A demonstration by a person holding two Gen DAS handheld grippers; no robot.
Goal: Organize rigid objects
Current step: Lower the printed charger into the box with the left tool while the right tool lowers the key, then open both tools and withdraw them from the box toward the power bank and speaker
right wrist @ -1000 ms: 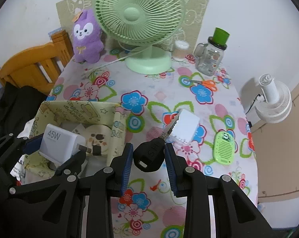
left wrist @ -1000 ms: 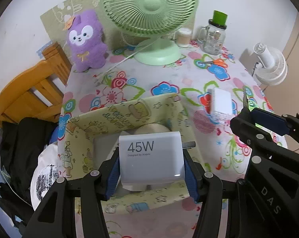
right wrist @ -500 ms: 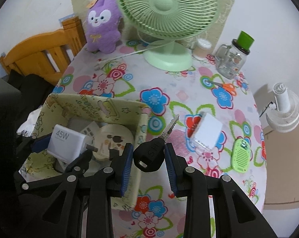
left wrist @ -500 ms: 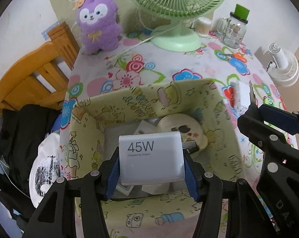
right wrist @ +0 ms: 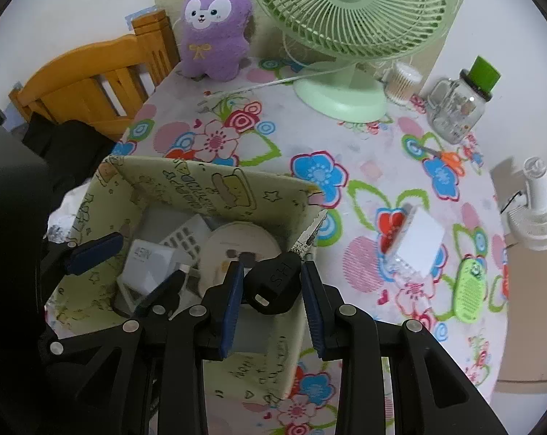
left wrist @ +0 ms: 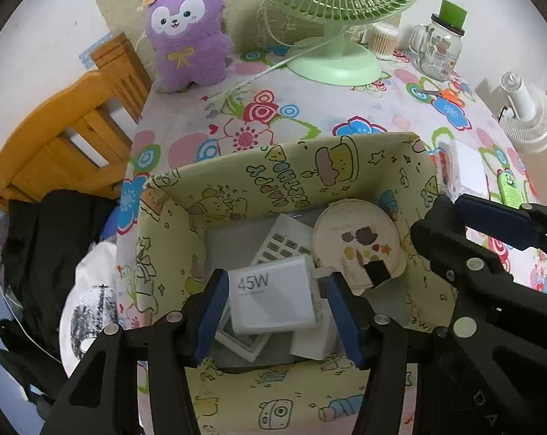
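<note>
A yellow cartoon-print box [left wrist: 346,166] stands on the flowered table; it also shows in the right wrist view [right wrist: 215,188]. My left gripper [left wrist: 273,308] is open inside it. The white 45W charger [left wrist: 270,301] lies loose between its blue pads, on other white items. A round beige case [left wrist: 357,239] and a white keypad piece [left wrist: 284,243] lie in the box too. My right gripper [right wrist: 271,282] is over the box's right wall, jaws apart, with the black key [right wrist: 273,282] between them; its blade points to the box rim.
A white adapter [right wrist: 418,243] and a green gadget [right wrist: 471,286] lie on the table to the right. At the back stand a green fan [right wrist: 346,36], a purple plush [right wrist: 215,25], a glass jar [right wrist: 458,112] and orange scissors [right wrist: 447,157]. A wooden chair [left wrist: 66,145] is left.
Both grippers moved down and left to the box. The left jaws opened and the charger dropped onto the items inside. The right jaws widened around the key.
</note>
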